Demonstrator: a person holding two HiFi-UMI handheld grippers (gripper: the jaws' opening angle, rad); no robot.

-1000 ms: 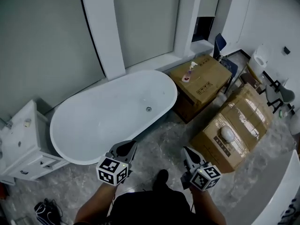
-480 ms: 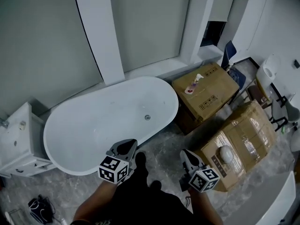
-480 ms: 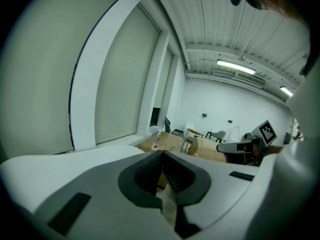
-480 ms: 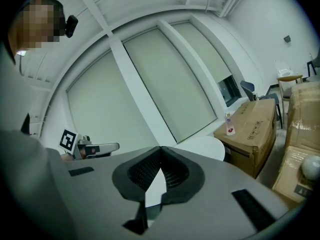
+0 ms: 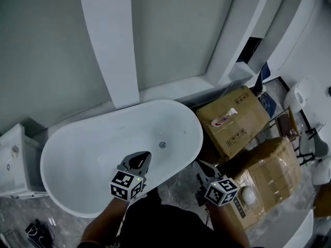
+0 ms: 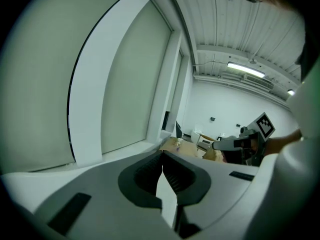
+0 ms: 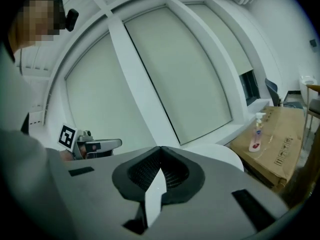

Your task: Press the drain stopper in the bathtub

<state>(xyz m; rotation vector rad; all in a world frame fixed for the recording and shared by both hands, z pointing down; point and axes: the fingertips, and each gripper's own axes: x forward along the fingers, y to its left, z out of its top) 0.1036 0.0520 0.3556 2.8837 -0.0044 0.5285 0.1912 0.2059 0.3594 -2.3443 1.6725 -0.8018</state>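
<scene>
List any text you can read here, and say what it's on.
No text can be read anywhere.
Box: printed marks, too small to read.
Bottle: label blurred.
Marker cube: square pattern only, no words.

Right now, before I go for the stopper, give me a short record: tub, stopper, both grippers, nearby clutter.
tub: white, oval, nothing inside but the stopper
stopper: on tub floor, right of middle, nothing touching it
left gripper: jaws together, empty, above tub's near rim
right gripper: jaws together, empty, over floor beside boxes
cardboard boxes: two, right of tub
bottle: lying on the farther box
</scene>
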